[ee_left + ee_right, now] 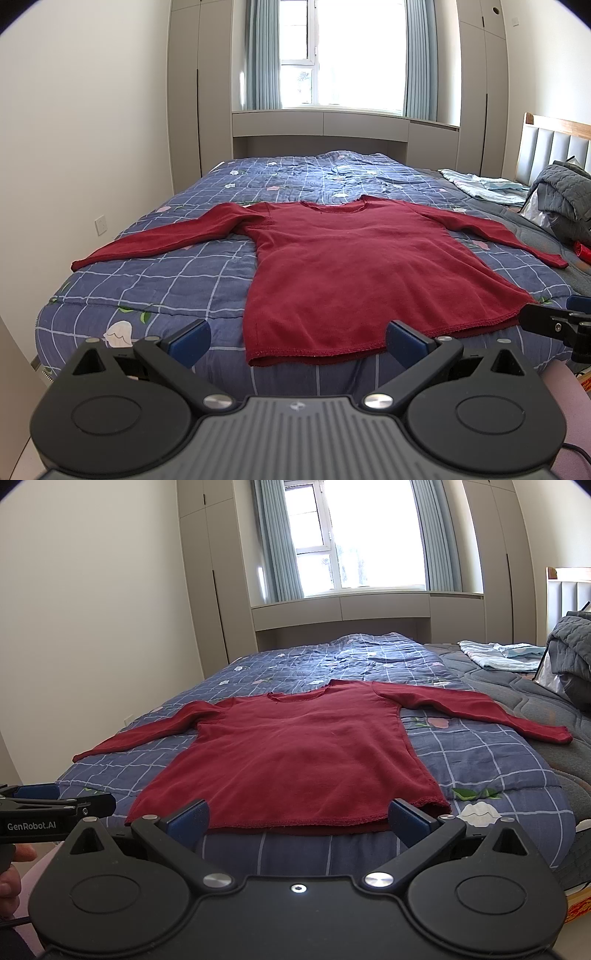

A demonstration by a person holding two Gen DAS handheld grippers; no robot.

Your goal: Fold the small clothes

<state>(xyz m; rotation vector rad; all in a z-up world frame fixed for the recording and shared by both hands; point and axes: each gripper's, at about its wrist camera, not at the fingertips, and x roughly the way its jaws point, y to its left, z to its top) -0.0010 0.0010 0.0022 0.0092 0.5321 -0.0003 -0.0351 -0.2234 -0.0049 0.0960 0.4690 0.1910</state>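
Note:
A dark red long-sleeved shirt (340,269) (295,753) lies flat on the bed, face up, both sleeves spread out, hem toward me. My left gripper (297,341) is open just short of the hem, nothing between its blue pads. My right gripper (297,819) is open too, its pads at the hem's near edge, not gripping it. The right gripper's tip (554,325) shows at the right edge of the left wrist view. The left gripper (55,805) shows at the left edge of the right wrist view, with a hand (11,878) below it.
The bed carries a blue checked quilt (166,288) (480,760). Light blue folded cloth (484,186) and a grey quilted heap (565,206) lie at the far right by the headboard (554,144). A small red item (583,253) sits at the right. Wardrobes and a window stand beyond.

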